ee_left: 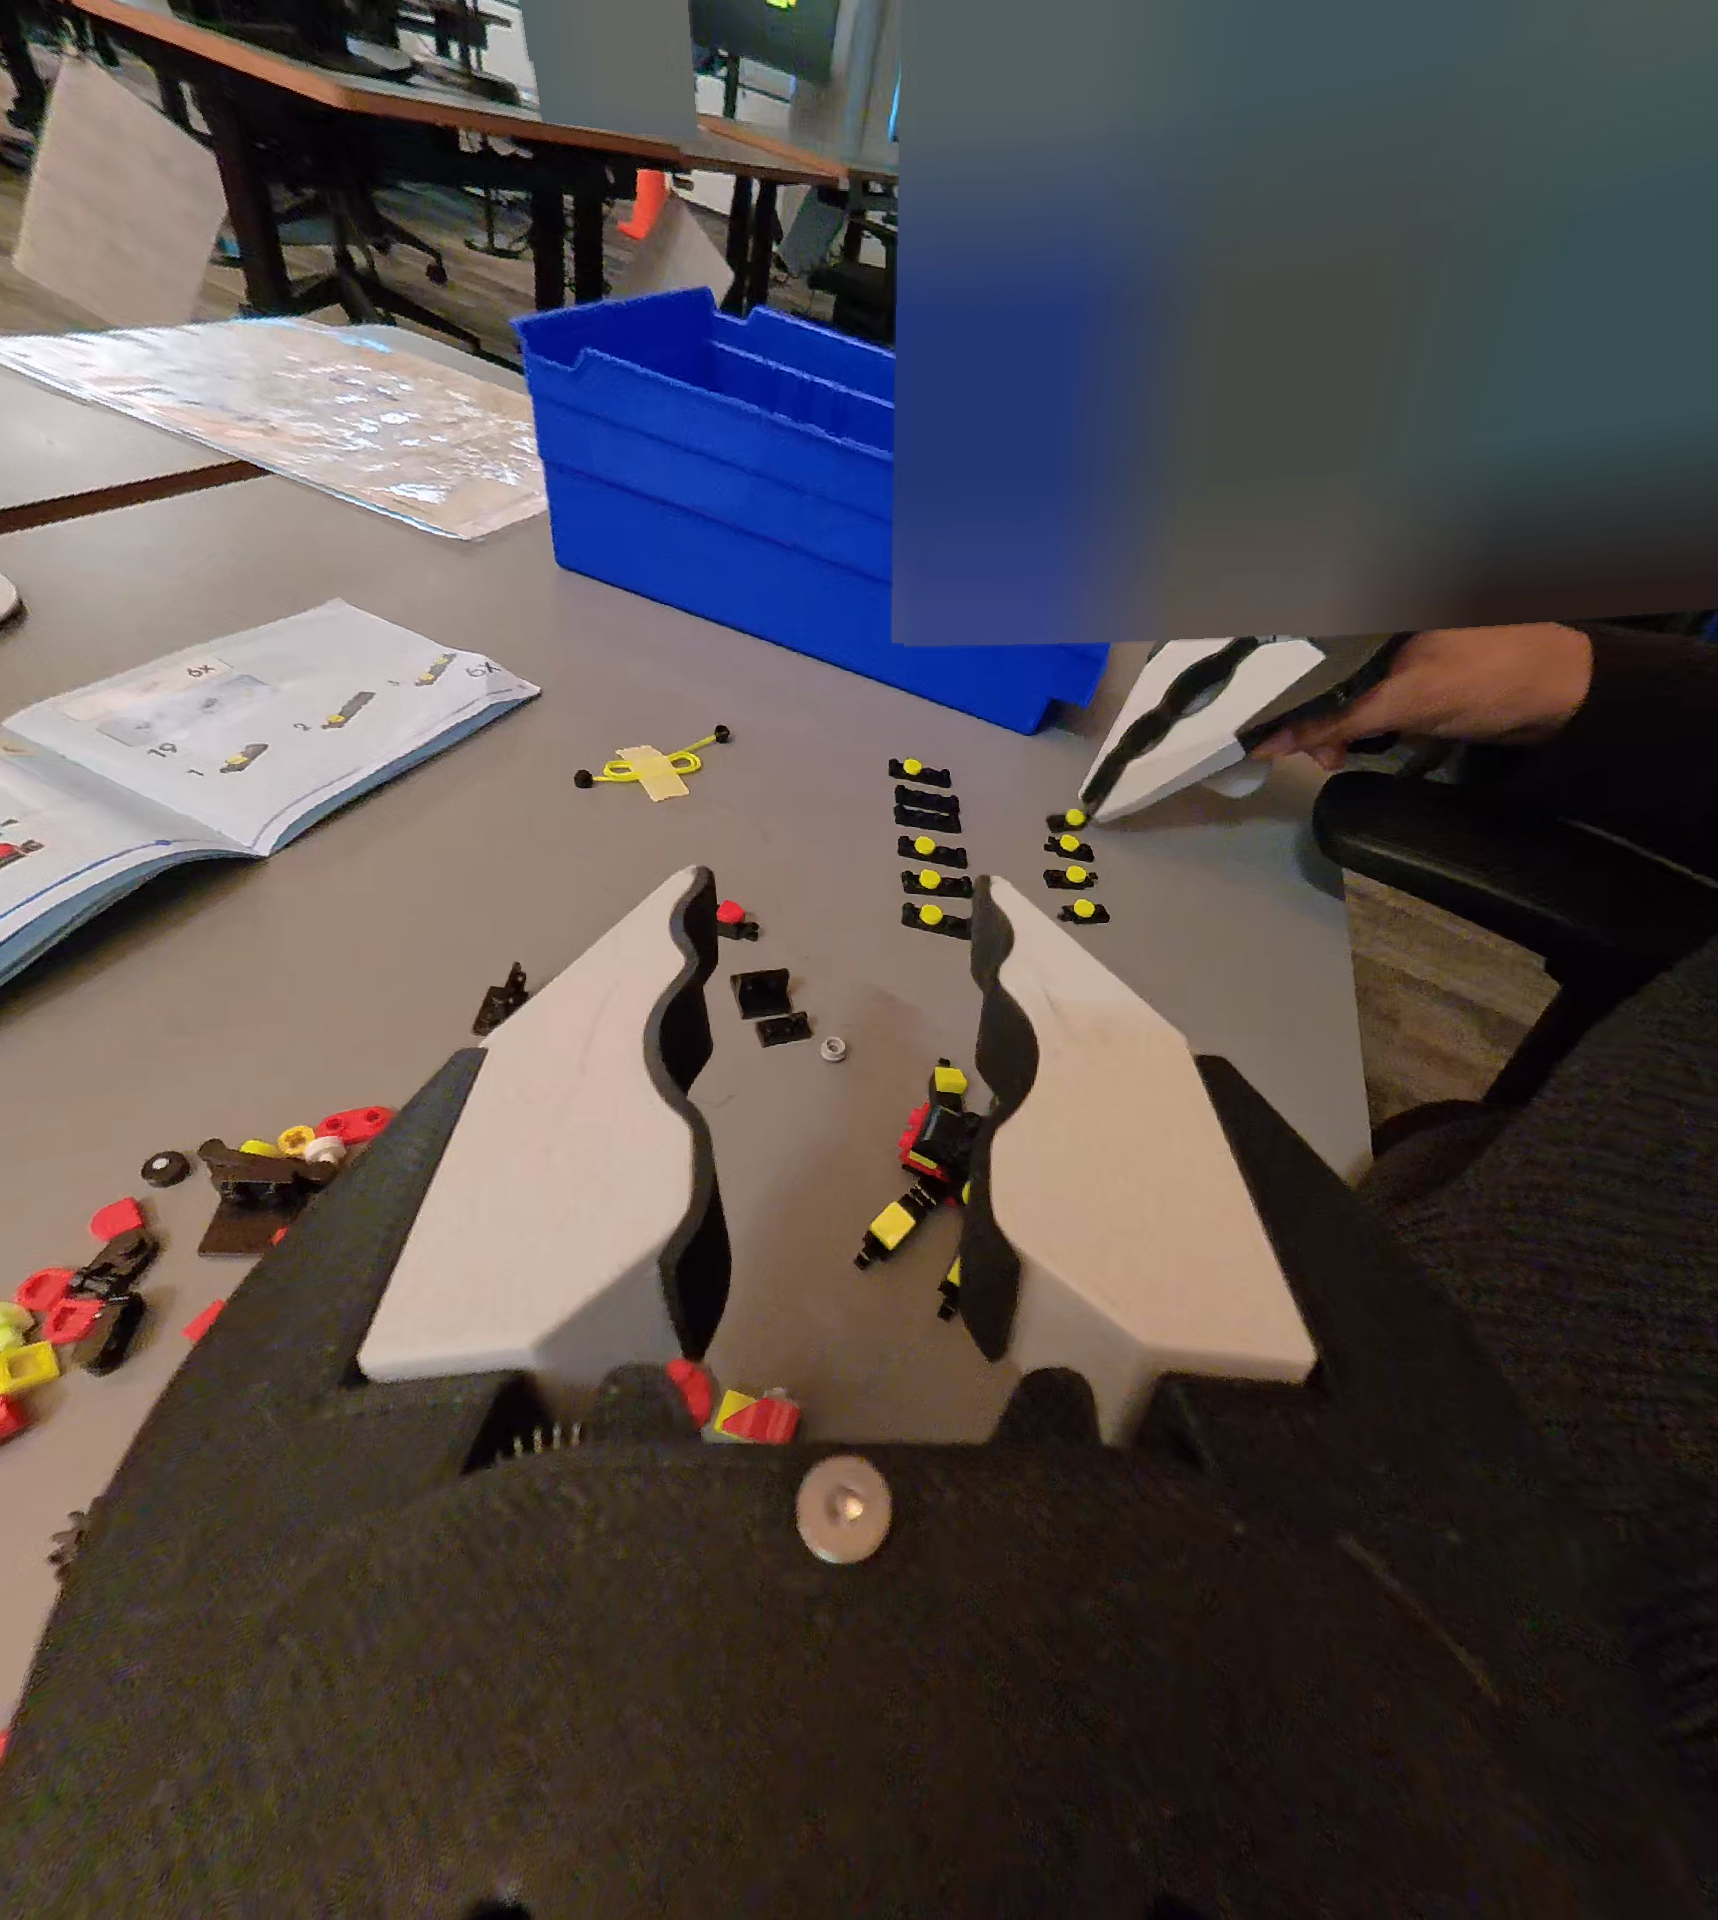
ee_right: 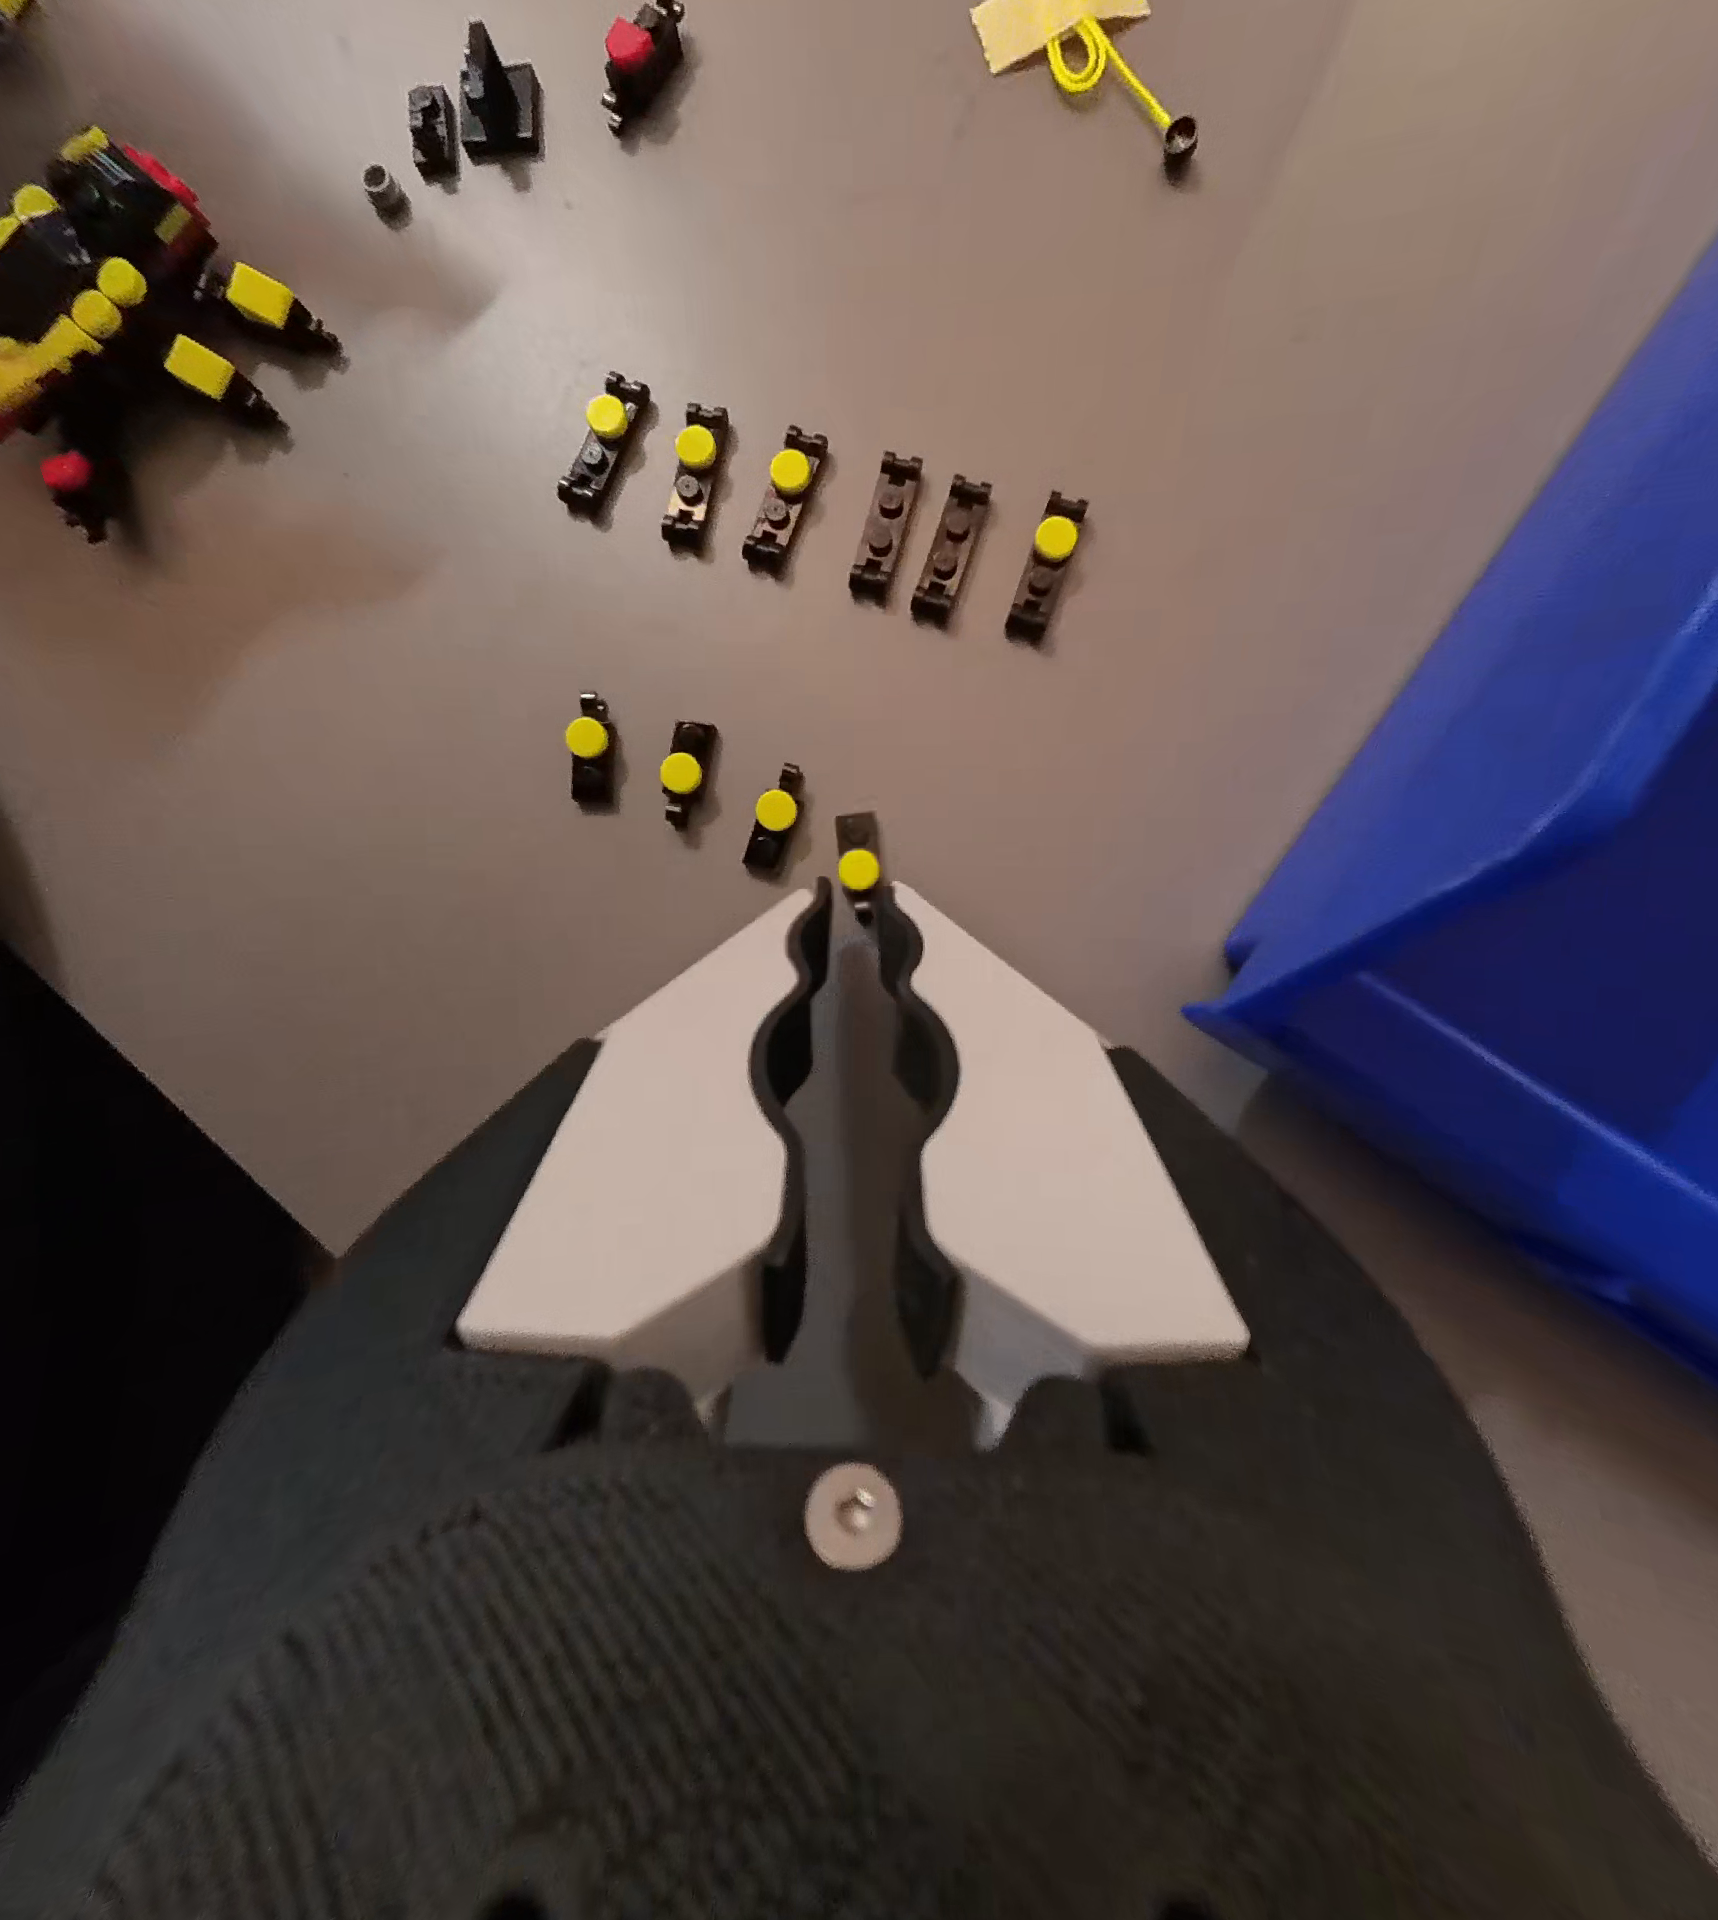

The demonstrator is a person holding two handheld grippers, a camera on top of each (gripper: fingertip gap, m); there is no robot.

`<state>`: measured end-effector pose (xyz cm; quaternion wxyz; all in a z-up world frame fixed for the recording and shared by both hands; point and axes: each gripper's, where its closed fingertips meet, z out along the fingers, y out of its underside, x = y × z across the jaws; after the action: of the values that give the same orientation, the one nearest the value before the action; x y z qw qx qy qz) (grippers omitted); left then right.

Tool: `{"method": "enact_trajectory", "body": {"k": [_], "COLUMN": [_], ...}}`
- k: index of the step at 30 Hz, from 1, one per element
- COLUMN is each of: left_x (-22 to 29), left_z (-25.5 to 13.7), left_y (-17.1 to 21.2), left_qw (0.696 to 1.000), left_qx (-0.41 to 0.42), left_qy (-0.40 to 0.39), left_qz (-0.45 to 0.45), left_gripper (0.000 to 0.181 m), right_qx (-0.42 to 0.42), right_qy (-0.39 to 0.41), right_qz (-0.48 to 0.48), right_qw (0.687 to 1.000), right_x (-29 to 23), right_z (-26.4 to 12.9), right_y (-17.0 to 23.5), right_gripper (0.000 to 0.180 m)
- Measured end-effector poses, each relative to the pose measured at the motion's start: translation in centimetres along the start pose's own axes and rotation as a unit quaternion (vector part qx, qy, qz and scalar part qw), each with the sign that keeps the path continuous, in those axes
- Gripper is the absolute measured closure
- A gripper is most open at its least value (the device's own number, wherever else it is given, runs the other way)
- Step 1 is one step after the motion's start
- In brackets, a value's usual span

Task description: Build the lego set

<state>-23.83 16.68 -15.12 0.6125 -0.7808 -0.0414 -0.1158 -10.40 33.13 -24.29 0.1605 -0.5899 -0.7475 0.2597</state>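
Here, the scene line by line.
Right gripper (ee_right: 857,891): tips drawn nearly together around the short black piece with a yellow stud (ee_right: 858,864), the end one of a row of four near the table's edge beside the blue bin (ee_right: 1520,935); whether it truly clamps the piece, I cannot tell.
Left gripper (ee_left: 839,894): fingers wide apart, holding nothing, hovering above the middle of the table (ee_left: 419,935).
Longer black plates (ee_right: 824,499): a row of six beyond the short ones, four with yellow studs, two bare.
Half-built model (ee_right: 76,312): black, yellow and red, well apart from the rows, toward the person's side.
Booklet (ee_left: 159,769): open at the far left edge.
Loose pieces (ee_left: 55,1309): red, yellow and black, scattered at the near left.
Handling: the short piece looks light, stiff and smooth, likely to tilt or skid; best pinched across its long sides, low, clear of the stud.
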Motion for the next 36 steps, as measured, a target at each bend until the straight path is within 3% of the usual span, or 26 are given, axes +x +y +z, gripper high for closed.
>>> {"method": "enact_trajectory", "body": {"k": [7, 12, 16, 20, 27, 36], "left_x": [-4.0, -8.6, -10.8, -11.2, -11.5, -12.3], "left_z": [-3.8, -9.4, -12.7, -14.7, -14.3, -14.2], "left_y": [-2.3, -2.9, -0.9, 0.8, 3.7, 4.0], "left_qw": [0.992, 0.979, 0.965, 0.959, 0.957, 0.954], "left_qx": [0.022, 0.055, 0.043, 0.003, -0.068, -0.055], "left_qy": [-0.107, -0.197, -0.248, -0.277, -0.275, -0.279], "left_qz": [0.059, -0.017, -0.079, -0.063, -0.054, -0.091], "left_gripper": [0.142, 0.141, 0.145, 0.156, 0.171, 0.179], "right_qx": [0.009, 0.112, 0.217, 0.225, 0.237, 0.235], "right_qy": [0.011, -0.011, -0.089, -0.212, -0.271, -0.270], "right_qz": [0.005, -0.039, -0.052, -0.043, -0.035, -0.009], "right_qw": [1.000, 0.993, 0.971, 0.950, 0.932, 0.934], "right_x": [0.1, -2.1, -6.6, -11.7, -12.5, -10.7], "right_z": [-0.6, -1.9, -0.7, 1.9, 2.1, 2.0], "right_y": [-0.8, -6.2, -11.6, -13.5, -13.9, -13.3], "right_gripper": [0.168, 0.173, 0.170, 0.170, 0.173, 0.172]}}
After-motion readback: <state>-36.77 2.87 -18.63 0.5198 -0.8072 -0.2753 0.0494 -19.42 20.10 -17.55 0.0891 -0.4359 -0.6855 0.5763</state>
